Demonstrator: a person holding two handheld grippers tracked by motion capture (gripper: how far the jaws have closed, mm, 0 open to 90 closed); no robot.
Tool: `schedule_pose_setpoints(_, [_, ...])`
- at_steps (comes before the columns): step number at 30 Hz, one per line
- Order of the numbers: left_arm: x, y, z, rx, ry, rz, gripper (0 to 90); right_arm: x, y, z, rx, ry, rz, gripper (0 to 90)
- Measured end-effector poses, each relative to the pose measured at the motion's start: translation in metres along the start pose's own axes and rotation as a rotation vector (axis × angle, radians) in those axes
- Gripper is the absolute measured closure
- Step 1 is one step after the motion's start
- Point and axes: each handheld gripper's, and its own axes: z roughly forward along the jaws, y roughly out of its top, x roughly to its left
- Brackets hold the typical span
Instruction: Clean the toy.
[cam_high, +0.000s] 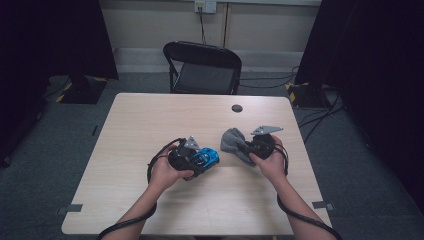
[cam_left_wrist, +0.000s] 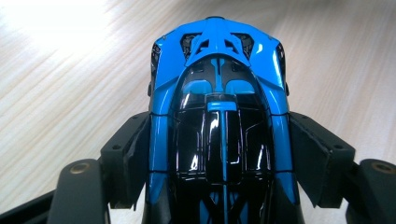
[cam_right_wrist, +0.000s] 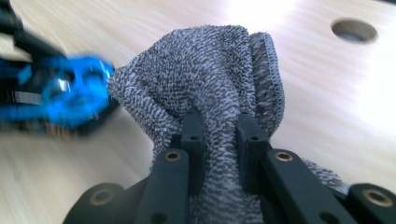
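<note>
at desk centre-left: left claw (cam_high: 196, 161) clenched on the flanks of a blue and black toy car (cam_high: 205, 157), held just above the pale desk (cam_high: 150, 115), likely to steady it for wiping. at centre-right: right claw (cam_high: 248, 149) pinched on a bunched grey towel cloth (cam_high: 231, 140), its free fold near the car's end, apparently poised as a wiper.

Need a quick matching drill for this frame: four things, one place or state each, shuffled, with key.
Things:
1. toy car
2. cloth
3. chair
4. table hole

Places or states:
A. behind the table's far edge
B. pinched in the right claw
C. clamped in the left claw
D. in the table near its far edge

Pairs: 1-C, 2-B, 3-A, 4-D
</note>
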Motion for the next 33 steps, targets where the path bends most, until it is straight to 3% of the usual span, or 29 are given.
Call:
schedule_pose_setpoints(6, [-0.007, 0.004, 0.003, 0.001, -0.020, 0.030, 28.0, 0.011, 0.019, 0.026, 0.029, 0.008, -0.013, 77.2])
schedule_pose_setpoints(11, [-0.009, 0.007, 0.001, -0.015, -0.023, 0.041, 28.0, 0.020, 0.023, 0.037, 0.048, 0.070, -0.052, 77.2])
schedule_pose_setpoints(13, [-0.008, 0.007, 0.000, -0.017, -0.017, 0.035, 28.0, 0.026, 0.024, 0.037, 0.057, 0.080, -0.094, 77.2])
schedule_pose_setpoints(16, [-0.004, 0.005, -0.001, -0.020, -0.011, 0.023, 28.0, 0.027, 0.024, 0.034, 0.054, 0.094, -0.107, 77.2])
schedule_pose_setpoints(21, [-0.004, 0.006, -0.002, -0.022, -0.001, 0.026, 28.0, 0.024, 0.019, 0.031, 0.067, 0.109, -0.101, 77.4])
schedule_pose_setpoints(30, [0.005, 0.002, -0.005, -0.031, 0.035, -0.009, 28.0, 0.022, 0.010, 0.022, 0.064, 0.094, -0.073, 77.4])
schedule_pose_setpoints(33, [0.009, 0.000, -0.007, -0.033, 0.045, -0.019, 28.0, 0.022, 0.007, 0.020, 0.062, 0.110, -0.073, 77.4])
